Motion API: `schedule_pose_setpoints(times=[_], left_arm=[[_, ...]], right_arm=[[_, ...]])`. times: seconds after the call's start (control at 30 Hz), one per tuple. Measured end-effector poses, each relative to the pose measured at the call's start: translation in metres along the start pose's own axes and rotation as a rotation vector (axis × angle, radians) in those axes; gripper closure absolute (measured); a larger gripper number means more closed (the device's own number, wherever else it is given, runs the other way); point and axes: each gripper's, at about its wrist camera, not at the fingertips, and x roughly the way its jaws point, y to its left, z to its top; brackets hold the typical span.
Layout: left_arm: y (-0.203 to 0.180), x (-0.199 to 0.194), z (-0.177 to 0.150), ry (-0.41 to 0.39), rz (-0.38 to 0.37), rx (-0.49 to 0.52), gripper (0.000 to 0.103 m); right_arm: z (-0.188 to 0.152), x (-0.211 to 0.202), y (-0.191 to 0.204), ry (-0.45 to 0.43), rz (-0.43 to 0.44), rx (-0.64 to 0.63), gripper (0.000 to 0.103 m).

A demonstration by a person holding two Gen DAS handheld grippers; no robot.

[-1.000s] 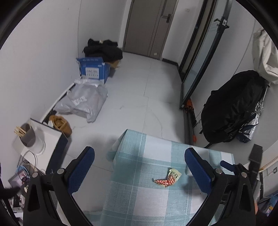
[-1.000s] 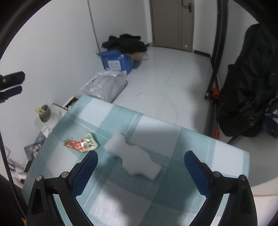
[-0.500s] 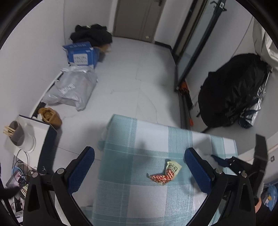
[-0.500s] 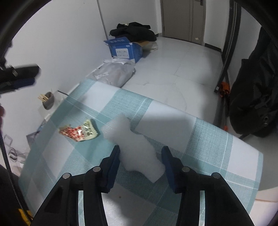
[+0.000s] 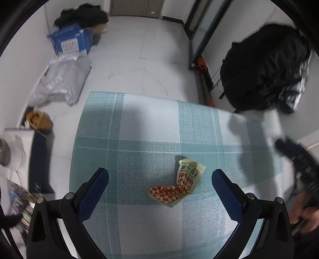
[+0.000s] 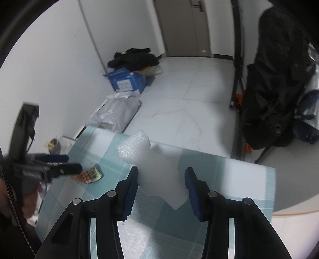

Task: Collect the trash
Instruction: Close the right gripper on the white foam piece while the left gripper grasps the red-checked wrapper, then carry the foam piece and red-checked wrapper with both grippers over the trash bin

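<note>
A crumpled red-checked and yellow snack wrapper (image 5: 177,184) lies on the teal plaid tablecloth (image 5: 139,139). My left gripper (image 5: 160,184) is open and low over the table, with the wrapper between its fingers. It also shows in the right wrist view (image 6: 89,175), with the left gripper's fingers (image 6: 67,168) just left of it. My right gripper (image 6: 161,179) is shut on a white foam piece (image 6: 147,159) and holds it lifted and tilted above the cloth.
The table's far edge drops to a white tiled floor. On the floor lie a blue box (image 5: 69,39), a grey plastic bag (image 5: 59,81) and dark clothes (image 5: 81,15). A black backpack (image 5: 265,65) stands at the right.
My left gripper has dropped down and forward until the wrapper lies between its fingers. My right gripper has closed on the foam piece and lifted it off the cloth.
</note>
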Motion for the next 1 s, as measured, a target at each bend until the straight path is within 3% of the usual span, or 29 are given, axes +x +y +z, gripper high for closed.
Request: schedule_pose_setpoints(times=[0.07,0.17,0.27,0.37,0.47,0.5,0.53,0.7,1.0], left_arm=[[-0.007,0.001,-0.002,-0.019,0.057,0.04,0.002],[-0.016,0.009,-0.007,0.006,0.07,0.085,0.003],[-0.02,0.016,-0.011,0.042,0.11,0.13,0.015],[-0.026,0.009,-0.013,0.021,0.1,0.18,0.033],[-0.029,0.006,-0.014,0.019,0.087,0.198,0.059],[-0.029,0.006,-0.014,0.021,0.08,0.199,0.075],[-0.03,0.006,-0.014,0.025,0.069,0.2,0.08],[-0.025,0.005,-0.011,0.043,0.022,0.152,0.091],[-0.029,-0.008,-0.016,0.004,-0.046,0.088,0.094]], right_arm=[[0.0,-0.003,-0.004,-0.007,-0.002,0.013,0.057],[0.0,-0.007,-0.008,-0.01,-0.007,0.024,0.058],[-0.001,-0.014,-0.011,-0.019,-0.007,0.029,0.057],[0.0,-0.018,-0.015,-0.028,-0.002,0.035,0.057],[-0.001,-0.021,-0.018,-0.033,0.003,0.042,0.057],[-0.001,-0.022,-0.018,-0.034,0.002,0.044,0.057],[-0.001,-0.023,-0.018,-0.035,0.001,0.044,0.057],[-0.003,-0.028,-0.019,-0.045,0.006,0.053,0.057],[-0.006,-0.069,-0.014,-0.136,0.078,0.128,0.057]])
